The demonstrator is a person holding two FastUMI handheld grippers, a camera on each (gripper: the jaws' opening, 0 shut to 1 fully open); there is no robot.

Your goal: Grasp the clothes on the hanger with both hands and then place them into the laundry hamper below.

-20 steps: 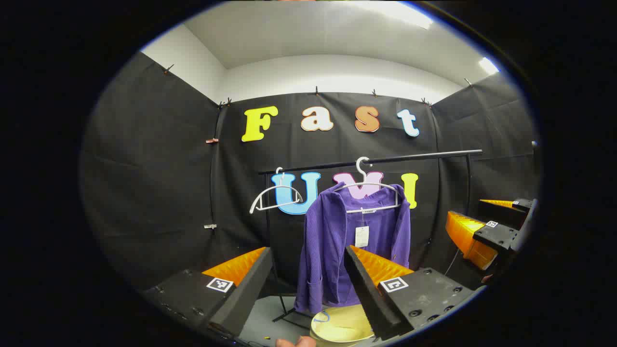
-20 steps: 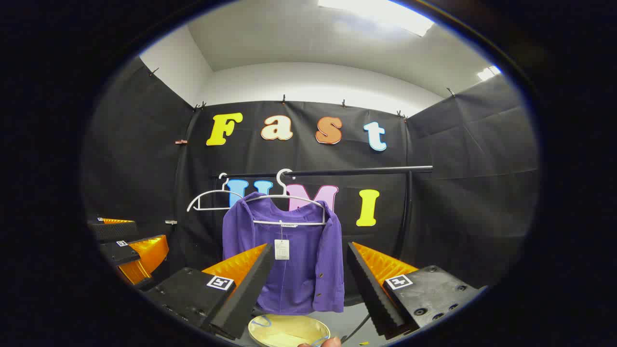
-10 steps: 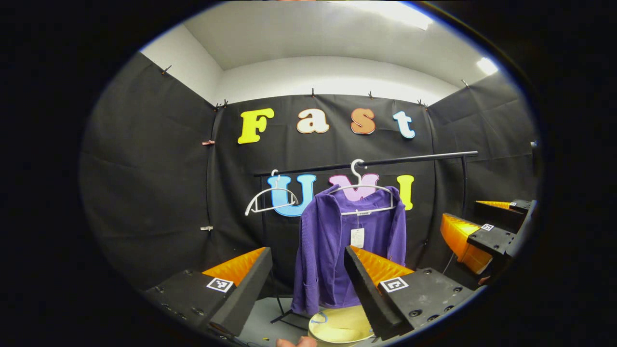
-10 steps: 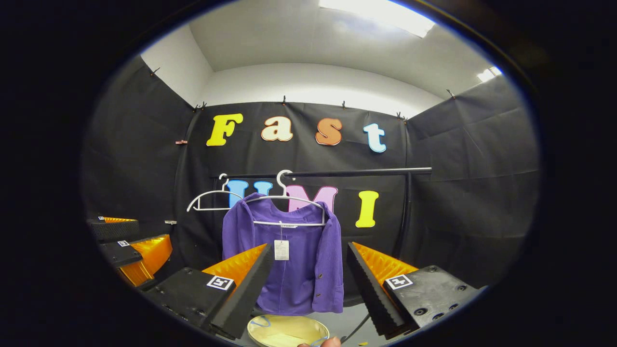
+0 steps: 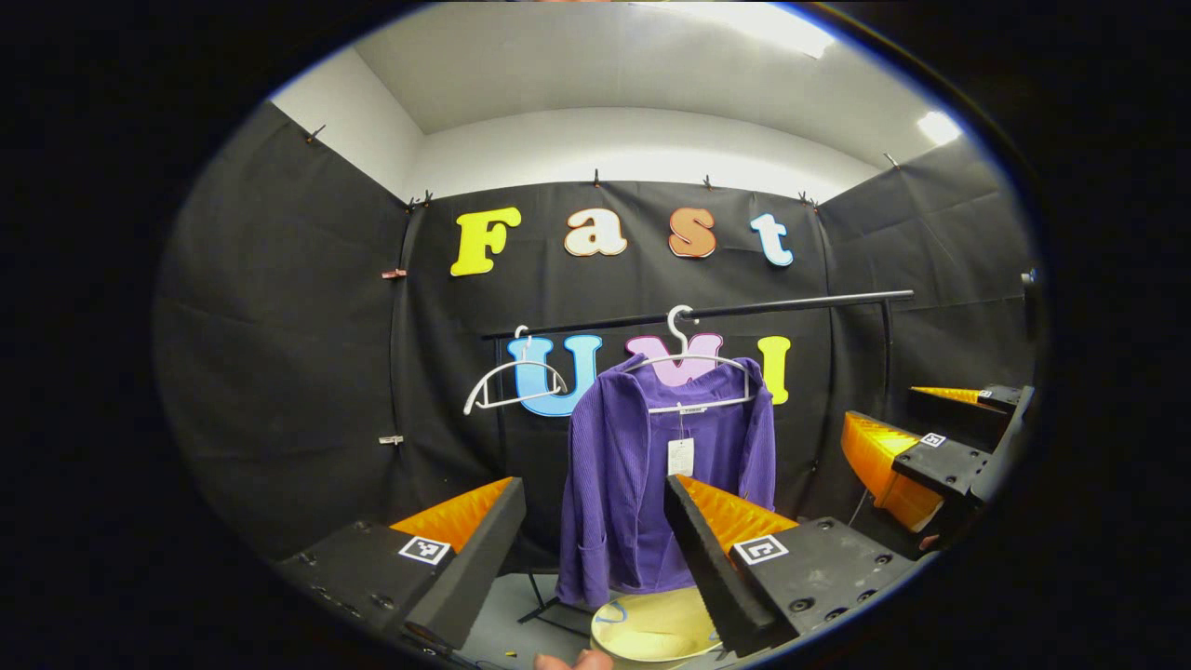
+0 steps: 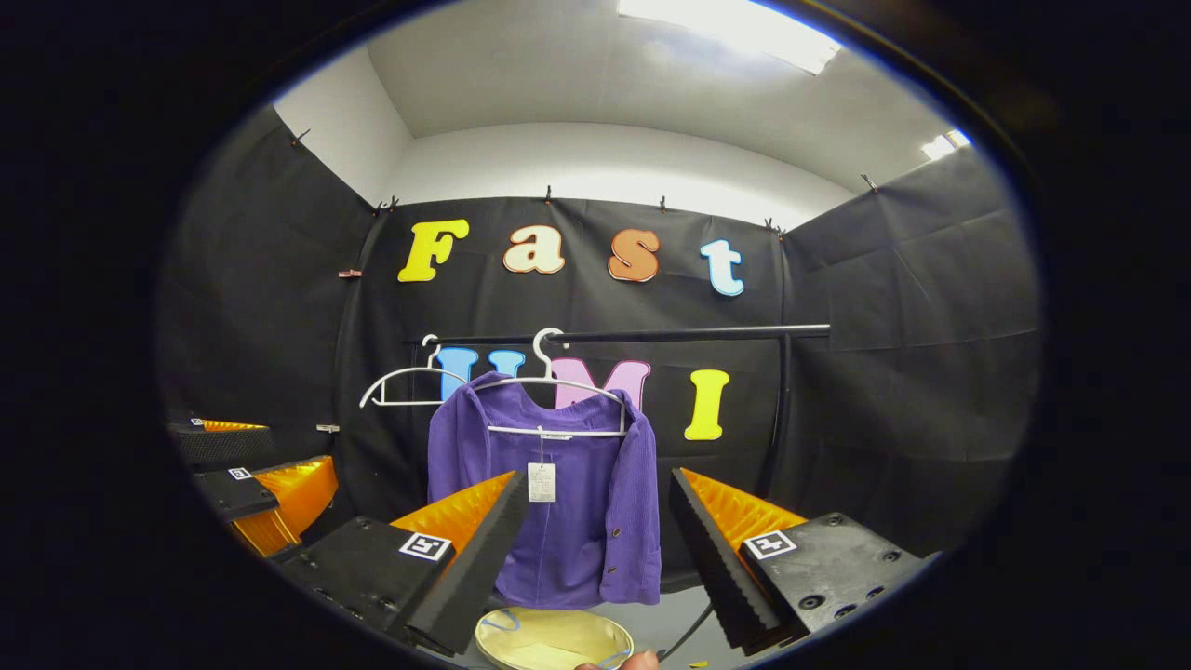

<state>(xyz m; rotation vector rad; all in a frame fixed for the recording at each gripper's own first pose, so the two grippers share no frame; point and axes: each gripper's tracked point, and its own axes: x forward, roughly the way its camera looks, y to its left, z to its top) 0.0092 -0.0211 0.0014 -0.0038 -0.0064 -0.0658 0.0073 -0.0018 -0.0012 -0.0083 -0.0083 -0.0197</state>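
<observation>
While the black clothes rail (image 5: 791,303) spans the booth, a purple cardigan (image 5: 651,484) hangs from its white hanger (image 5: 684,358), above the round yellow hamper (image 5: 651,631) on the floor. Left gripper (image 5: 595,549) and right gripper (image 6: 595,549) stand spread, well short of the cardigan.

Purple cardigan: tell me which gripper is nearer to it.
Cannot tell. Both the left gripper and right gripper are open, short of the purple cardigan, at similar range.
</observation>
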